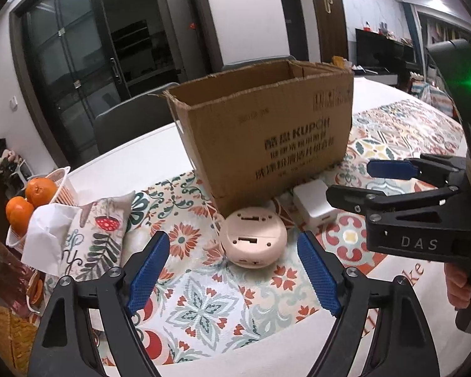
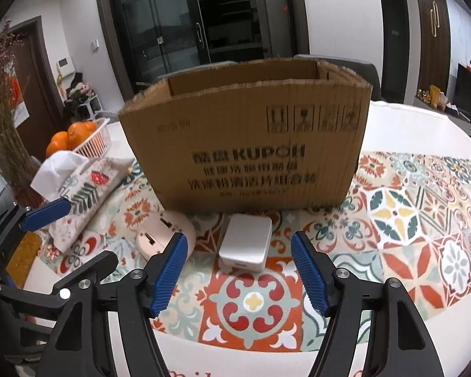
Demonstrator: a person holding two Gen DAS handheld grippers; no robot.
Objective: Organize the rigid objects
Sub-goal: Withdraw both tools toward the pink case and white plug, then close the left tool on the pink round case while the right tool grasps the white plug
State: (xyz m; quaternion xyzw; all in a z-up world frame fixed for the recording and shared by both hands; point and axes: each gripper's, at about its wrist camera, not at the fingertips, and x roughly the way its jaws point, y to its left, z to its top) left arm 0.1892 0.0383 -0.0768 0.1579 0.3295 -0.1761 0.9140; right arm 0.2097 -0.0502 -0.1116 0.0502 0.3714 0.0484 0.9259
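Note:
An open brown cardboard box (image 1: 267,132) stands on the patterned tablecloth; it fills the middle of the right wrist view (image 2: 248,144). In front of it lie a round pink device (image 1: 252,240), bottom side up, and a white rectangular adapter (image 1: 314,204). My left gripper (image 1: 232,267) is open, its blue pads straddling the space just short of the pink device. My right gripper (image 2: 238,267) is open, just short of the white adapter (image 2: 245,242), with the pink device (image 2: 163,235) to its left. Each gripper shows in the other's view, the right one (image 1: 364,177) and the left one (image 2: 72,229).
A floral tissue box (image 1: 91,238) with white tissue lies left of the cardboard box, also in the right wrist view (image 2: 81,194). A white basket of oranges (image 1: 37,201) stands at the table's left edge. Dried flowers (image 2: 3,132) rise at far left. A dark chair (image 1: 132,125) stands behind the table.

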